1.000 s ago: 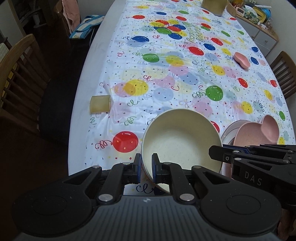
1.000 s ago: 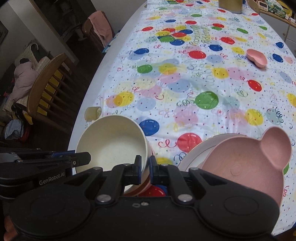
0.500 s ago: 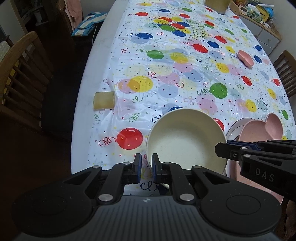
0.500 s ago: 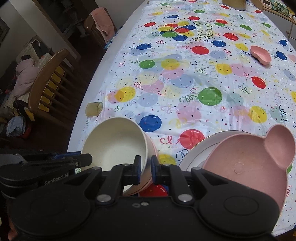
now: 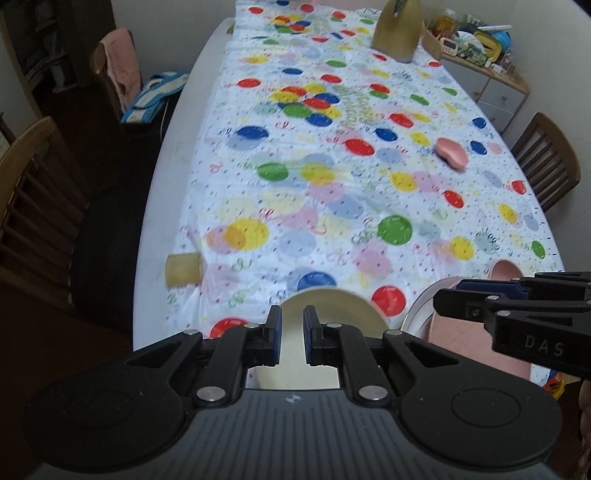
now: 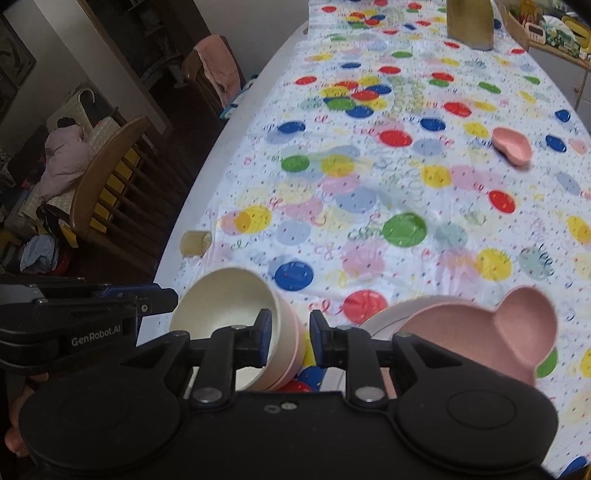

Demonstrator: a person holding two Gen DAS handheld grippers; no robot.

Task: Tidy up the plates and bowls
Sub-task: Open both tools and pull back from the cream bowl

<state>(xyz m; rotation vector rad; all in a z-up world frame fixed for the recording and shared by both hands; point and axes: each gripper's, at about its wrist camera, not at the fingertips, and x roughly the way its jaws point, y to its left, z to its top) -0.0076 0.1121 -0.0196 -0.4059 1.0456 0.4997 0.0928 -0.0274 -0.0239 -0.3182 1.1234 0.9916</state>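
A cream bowl sits nested in a pink bowl near the table's front edge; it also shows in the left wrist view. My left gripper is open just above and behind it, holding nothing. My right gripper is open with its jaws either side of the bowls' right rims. A pink bear-shaped plate lies on a white plate to the right. A small pink heart dish lies far right on the table.
The table has a balloon-print cloth. A small yellowish cup lies on its side at the left edge. A tan bag stands at the far end. Wooden chairs stand left and right.
Both grippers have opened: the left let go of the cream bowl's rim, the right let go of the pink bowl's rim. Both pulled back and tilted up, showing more of the table.
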